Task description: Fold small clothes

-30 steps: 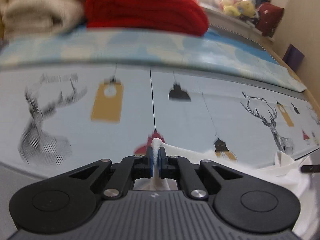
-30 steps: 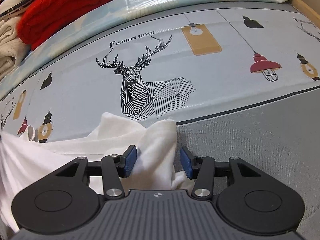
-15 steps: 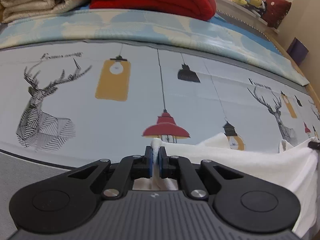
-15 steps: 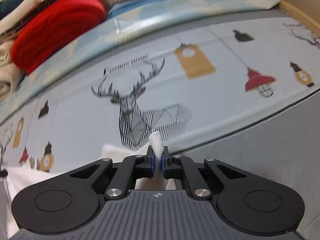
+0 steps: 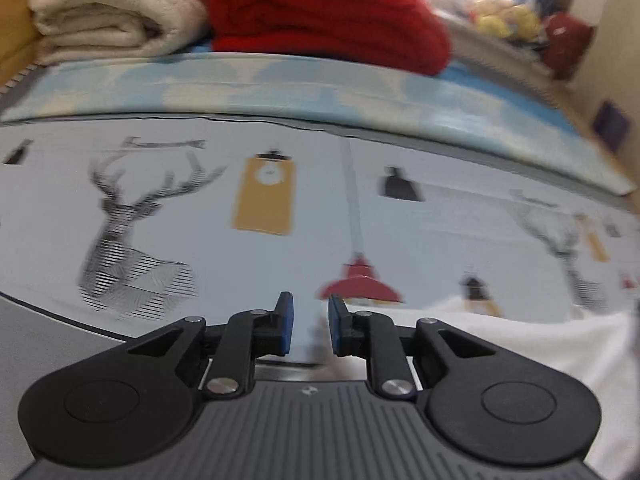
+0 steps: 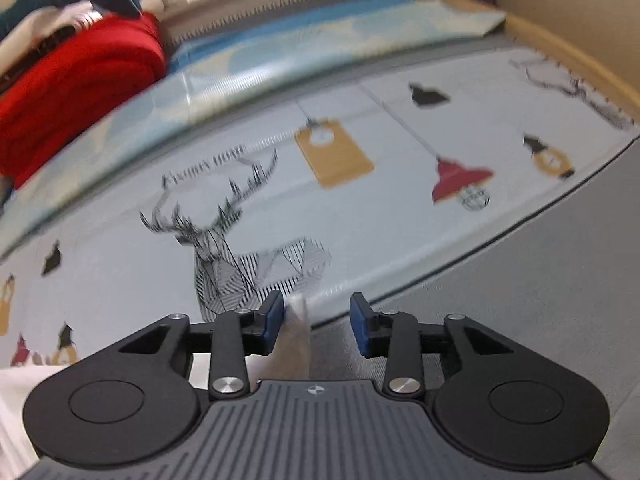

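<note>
A white garment (image 5: 540, 344) lies on the printed bedsheet (image 5: 200, 208), to the right of and below my left gripper (image 5: 309, 312). The left gripper's blue pads (image 5: 286, 320) are opening, with a gap between them and no cloth gripped. In the right wrist view, my right gripper (image 6: 316, 316) is also opening. A blurred white tip of the garment (image 6: 298, 320) stands between its jaws, beside the left pad (image 6: 274, 316), and the right pad is clear of it. More of the garment (image 6: 12, 392) shows at the lower left edge.
A folded red blanket (image 5: 328, 12) and a cream blanket (image 5: 112, 12) are stacked at the far side of the bed, behind a light blue pillow strip (image 5: 320, 92). Soft toys (image 5: 508, 20) sit on a ledge. A wooden bed frame (image 6: 560, 44) bounds the right side.
Both grippers were shut on folds of the white garment half a second ago; both have now parted their jaws and let go. Both views are blurred by motion.
</note>
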The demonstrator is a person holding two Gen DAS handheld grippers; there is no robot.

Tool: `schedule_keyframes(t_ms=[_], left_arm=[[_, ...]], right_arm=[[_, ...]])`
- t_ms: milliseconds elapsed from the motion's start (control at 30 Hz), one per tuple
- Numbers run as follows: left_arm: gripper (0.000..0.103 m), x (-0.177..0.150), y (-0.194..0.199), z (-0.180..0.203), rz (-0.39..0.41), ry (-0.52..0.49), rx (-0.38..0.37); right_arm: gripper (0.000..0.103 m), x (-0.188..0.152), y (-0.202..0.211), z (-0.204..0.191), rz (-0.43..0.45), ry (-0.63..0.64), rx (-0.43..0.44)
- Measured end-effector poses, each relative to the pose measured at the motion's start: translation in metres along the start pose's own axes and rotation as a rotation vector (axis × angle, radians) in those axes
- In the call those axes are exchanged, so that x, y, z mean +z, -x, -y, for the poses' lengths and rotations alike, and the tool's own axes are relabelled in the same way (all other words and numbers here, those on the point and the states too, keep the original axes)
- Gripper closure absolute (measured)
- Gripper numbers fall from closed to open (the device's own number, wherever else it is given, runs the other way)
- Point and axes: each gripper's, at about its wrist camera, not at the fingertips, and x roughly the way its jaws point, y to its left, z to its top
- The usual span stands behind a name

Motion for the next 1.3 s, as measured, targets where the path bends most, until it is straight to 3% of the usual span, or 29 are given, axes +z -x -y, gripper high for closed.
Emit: schedule_keyframes(t_ms=[133,233,300,367,400,467,567,633,700,800,900,1000,1100,1233,1300], left_arm=[[0.082,-0.020,0.002,0.014,-0.097,-0.125,-0.176],[0.083,-0.041,0.003,0.028,-0.163,-0.275,-0.197],[0.083,-0.057,-0.005,0.032,-0.255,-0.342,-0.148],[0.082,-0.070,-0.009,0.032,-0.305,-0.393,-0.054],[0.083,-0.072,-0.006,0.032,-0.299,-0.400,-0.048],[0.083,-0.073,0.010,0.032,-0.257,-0.397,-0.077],[0.083,-0.084,0.030,0.033,-0.234,-0.419,-0.167],[0.082,-0.106,0.025,0.038,-0.304,-0.538,-0.116],[0.078,-0.124,0.028,0.043,-0.307,-0.633,-0.060],[0.077,-0.114,0.044,0.041,-0.264,-0.574,-0.042],[0.077,-0.099,0.068,0.039,-0.188,-0.518,0.026],[0.074,-0.077,0.101,0.030,-0.132,-0.343,0.072],[0.067,-0.065,0.135,0.018,-0.070,-0.196,0.046],[0.057,-0.071,0.153,0.011,0.019,-0.145,0.038],[0.058,-0.082,0.149,0.008,-0.001,-0.153,0.097]], right_arm=[[0.064,-0.010,0.019,-0.006,0.010,0.052,0.086],[0.065,-0.023,0.027,-0.017,0.008,0.147,0.097],[0.065,-0.030,0.028,-0.021,-0.009,0.178,0.113],[0.064,-0.040,0.021,-0.021,-0.089,0.190,0.125],[0.064,-0.049,0.012,-0.019,-0.156,0.218,0.101],[0.064,-0.065,0.004,-0.018,-0.207,0.267,0.033],[0.064,-0.067,0.019,-0.012,-0.141,0.225,0.061],[0.064,-0.073,0.023,-0.009,-0.140,0.233,0.017],[0.064,-0.084,0.021,-0.006,-0.195,0.254,-0.060],[0.064,-0.080,0.045,-0.011,-0.130,0.190,-0.073],[0.063,-0.083,0.086,-0.031,-0.028,0.165,-0.016],[0.063,-0.103,0.129,-0.069,0.085,0.241,0.045],[0.063,-0.130,0.158,-0.109,0.172,0.343,0.120],[0.063,-0.174,0.173,-0.157,0.220,0.456,0.198],[0.064,-0.195,0.172,-0.176,0.208,0.519,0.239]])
